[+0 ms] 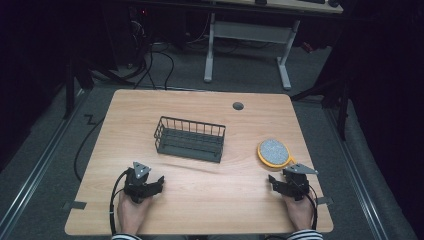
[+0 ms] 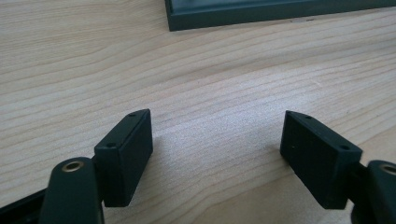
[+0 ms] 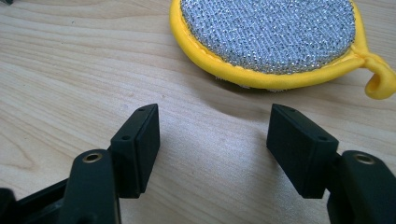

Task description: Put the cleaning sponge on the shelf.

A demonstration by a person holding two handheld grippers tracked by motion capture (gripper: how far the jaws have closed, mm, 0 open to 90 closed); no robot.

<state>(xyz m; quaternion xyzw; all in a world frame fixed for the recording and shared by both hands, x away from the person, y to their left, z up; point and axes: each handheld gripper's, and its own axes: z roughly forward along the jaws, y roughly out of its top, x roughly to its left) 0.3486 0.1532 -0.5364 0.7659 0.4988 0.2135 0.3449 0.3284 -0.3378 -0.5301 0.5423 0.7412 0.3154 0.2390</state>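
I can read no text, label, brand or number anywhere here: none on my scouring pad (image 3: 268, 35), none on the wire basket (image 1: 190, 138) beside it.

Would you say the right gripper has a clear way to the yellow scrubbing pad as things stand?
Probably yes. The right gripper stands open just short of the yellow scrubbing pad, with bare table between them. The pad lies flat, so the jaws may have to catch its raised rim.

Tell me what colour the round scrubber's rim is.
Yellow, around a glittery silver-grey face; the scrubber shows best in the right gripper view.
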